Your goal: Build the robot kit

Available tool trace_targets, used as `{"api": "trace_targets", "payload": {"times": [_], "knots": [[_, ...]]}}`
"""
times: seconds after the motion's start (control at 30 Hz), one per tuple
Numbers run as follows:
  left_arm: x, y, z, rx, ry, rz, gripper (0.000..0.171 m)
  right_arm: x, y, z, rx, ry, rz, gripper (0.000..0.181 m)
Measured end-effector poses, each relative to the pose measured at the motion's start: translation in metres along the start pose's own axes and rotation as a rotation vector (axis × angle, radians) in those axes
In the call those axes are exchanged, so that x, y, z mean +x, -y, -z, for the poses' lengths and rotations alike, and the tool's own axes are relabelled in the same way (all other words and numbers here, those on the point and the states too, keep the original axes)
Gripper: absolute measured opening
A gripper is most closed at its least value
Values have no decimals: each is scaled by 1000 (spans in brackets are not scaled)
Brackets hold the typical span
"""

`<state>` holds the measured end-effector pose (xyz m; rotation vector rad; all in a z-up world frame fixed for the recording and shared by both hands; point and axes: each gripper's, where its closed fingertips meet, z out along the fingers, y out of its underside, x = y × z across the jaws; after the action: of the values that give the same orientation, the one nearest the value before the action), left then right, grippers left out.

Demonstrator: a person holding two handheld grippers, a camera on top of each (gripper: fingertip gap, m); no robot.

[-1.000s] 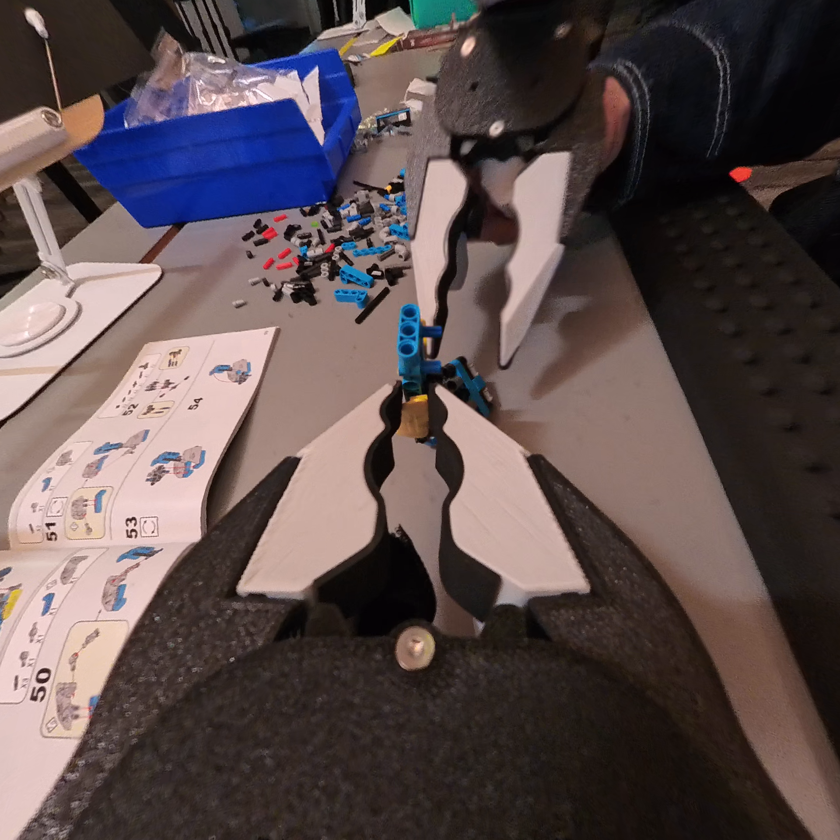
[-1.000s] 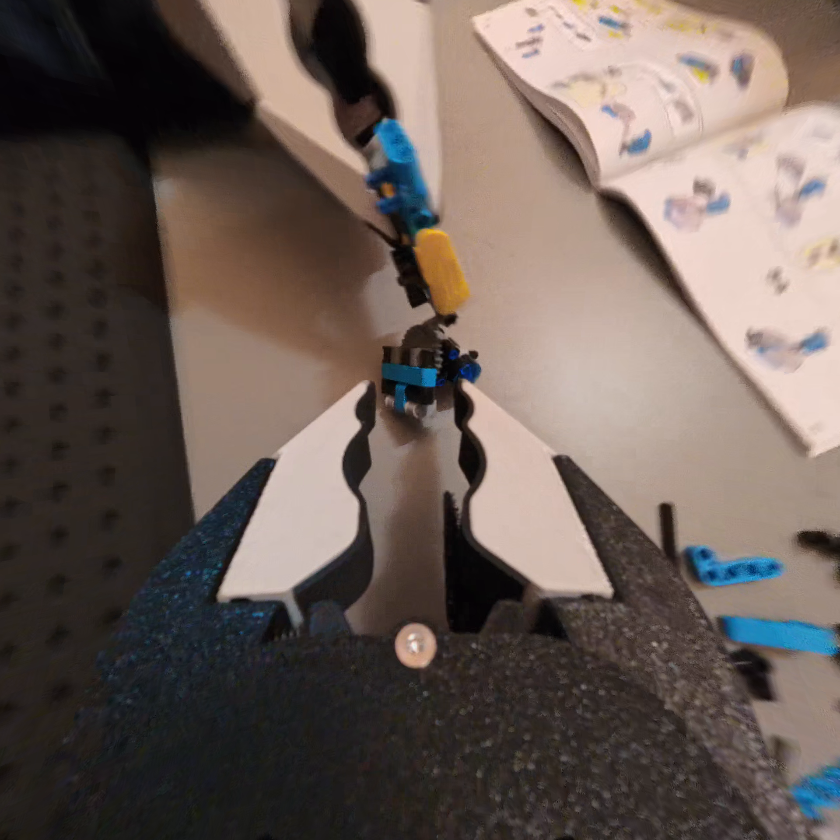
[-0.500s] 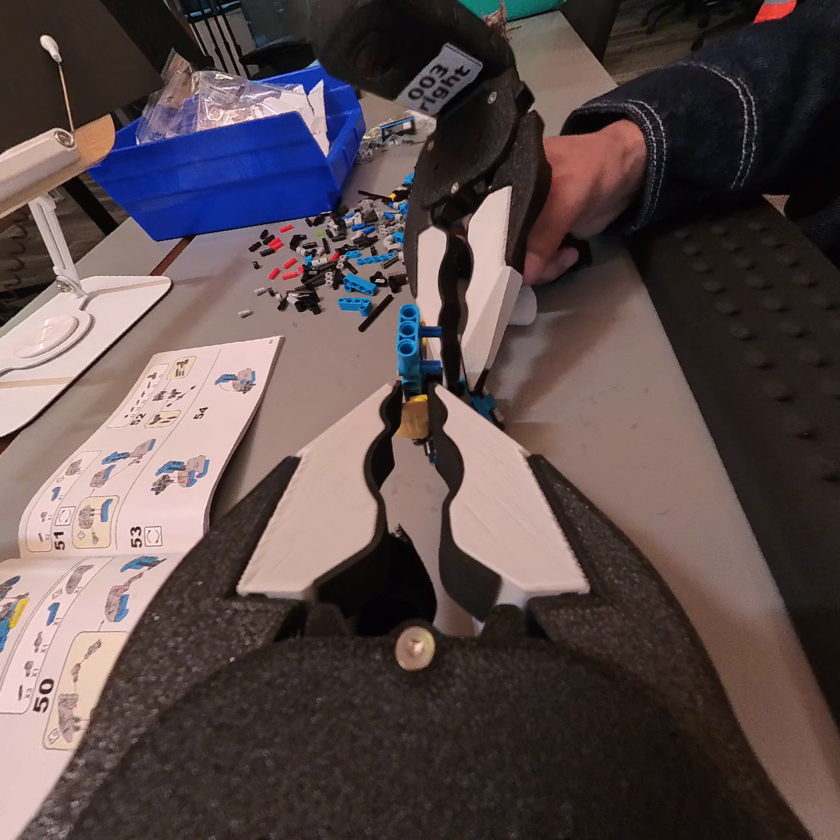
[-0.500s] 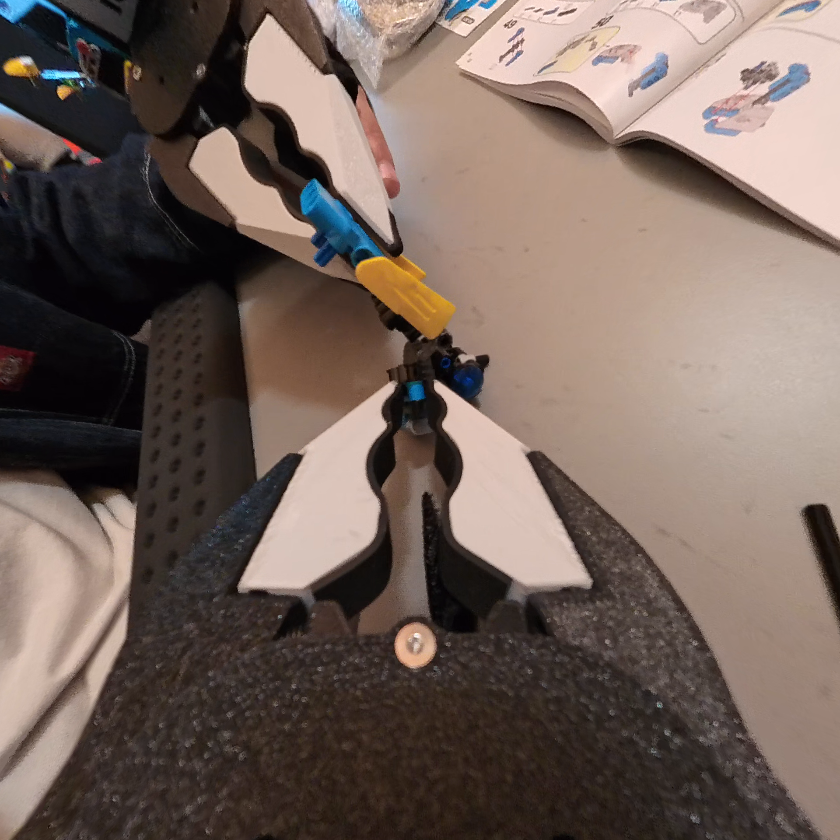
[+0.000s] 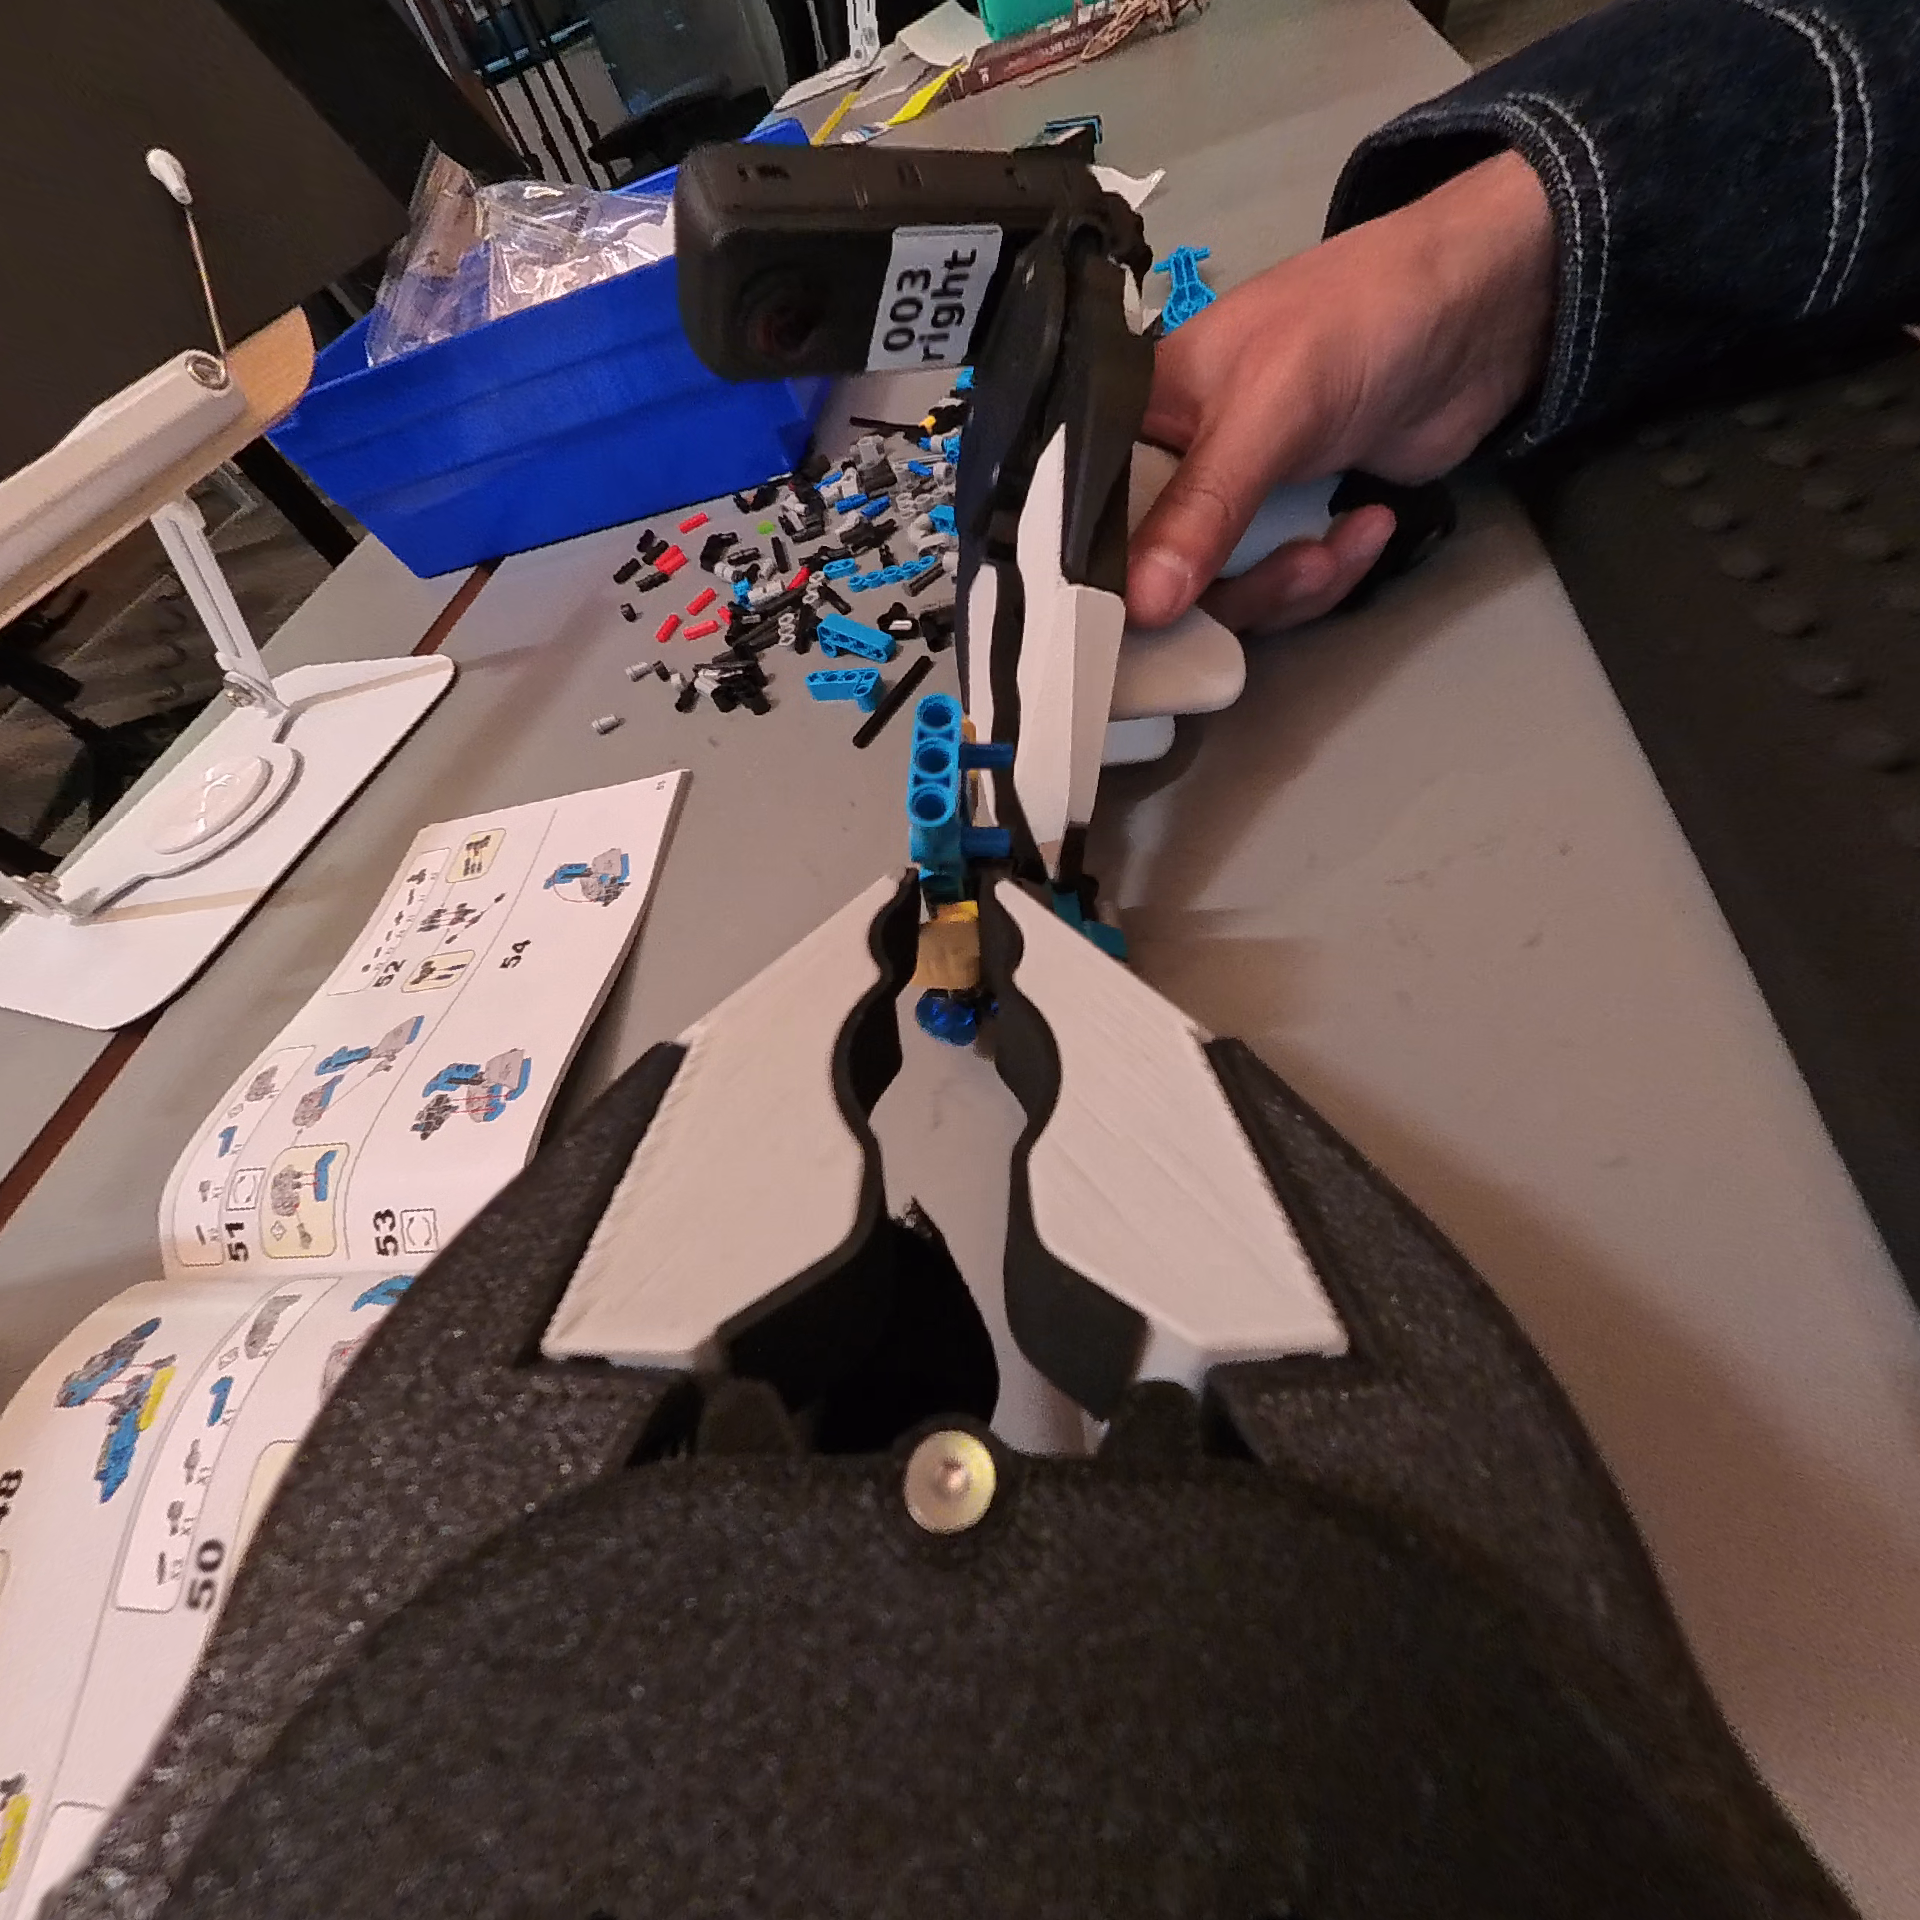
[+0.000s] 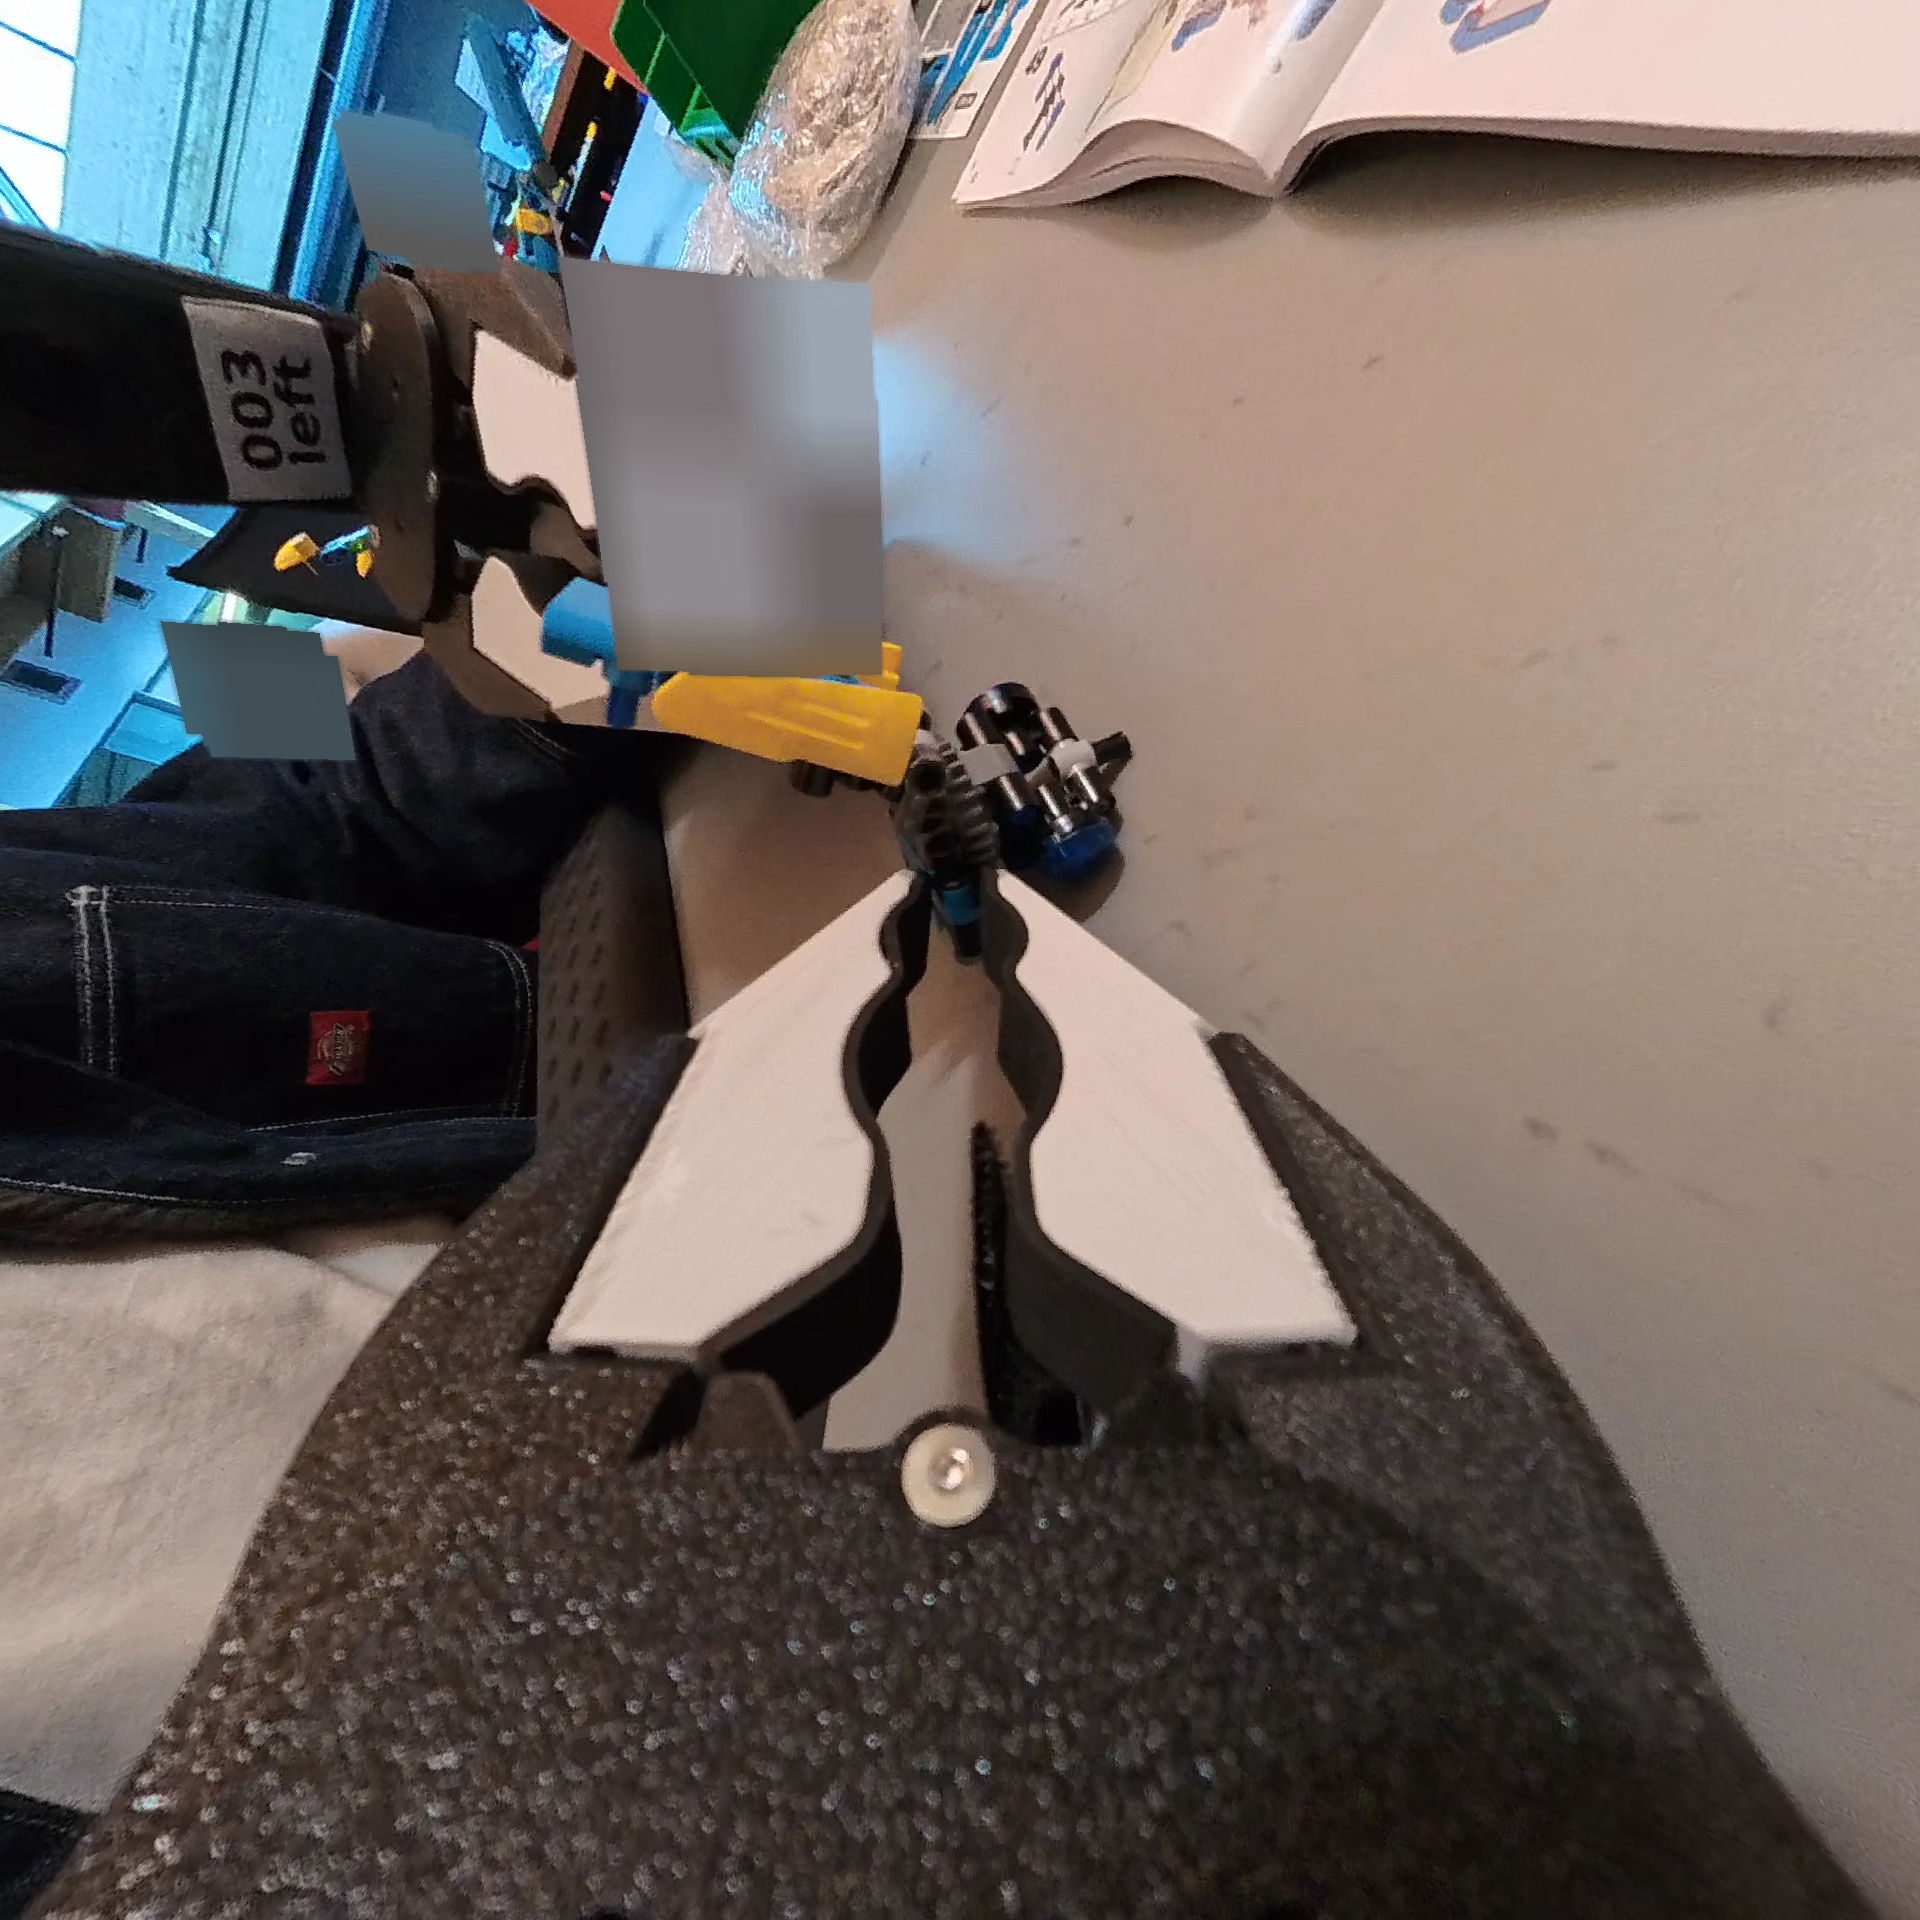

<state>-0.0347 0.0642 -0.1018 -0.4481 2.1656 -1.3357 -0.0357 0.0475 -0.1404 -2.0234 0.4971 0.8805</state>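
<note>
- Left hand-held gripper (image 5: 948, 902) clenched on the brick model (image 5: 940, 790), just above the counter (image 5: 1403, 935).
- Right hand-held gripper (image 6: 956, 891) pinches the model's far end, seemingly at its gear (image 6: 940, 816).
- Beyond: open booklet (image 5: 416, 1029), loose pieces (image 5: 800, 592), blue bin (image 5: 540, 416).

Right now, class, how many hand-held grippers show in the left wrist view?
2. The left hand-held gripper fills the foreground, shut on the brick model; the right hand-held gripper reaches down onto the same model from behind, held by a hand. None seems hidden.
</note>
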Motion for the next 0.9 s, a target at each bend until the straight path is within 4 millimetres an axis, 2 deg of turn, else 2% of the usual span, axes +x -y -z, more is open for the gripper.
{"api": "trace_targets", "payload": {"times": [0.2,0.37,0.53,0.6,0.73,0.8,0.9], "knots": [[2,-2,-1,-57,31,-127,11,2,0,2,-13,-35,73,8],[5,-2,-4,-126,84,-258,11,4,0,2,-40,-128,279,9],[6,-1,-6,-163,98,-279,11,6,-2,2,-69,-188,435,10],[7,-1,-6,-171,101,-295,11,3,-3,3,-84,-182,497,17],[7,0,-7,-187,99,-308,10,2,0,13,-94,-282,799,47],[7,0,-8,-193,99,-310,11,1,9,23,-62,-395,1012,73],[8,0,-9,-206,103,-324,11,1,17,26,-53,-544,1327,74]]}}
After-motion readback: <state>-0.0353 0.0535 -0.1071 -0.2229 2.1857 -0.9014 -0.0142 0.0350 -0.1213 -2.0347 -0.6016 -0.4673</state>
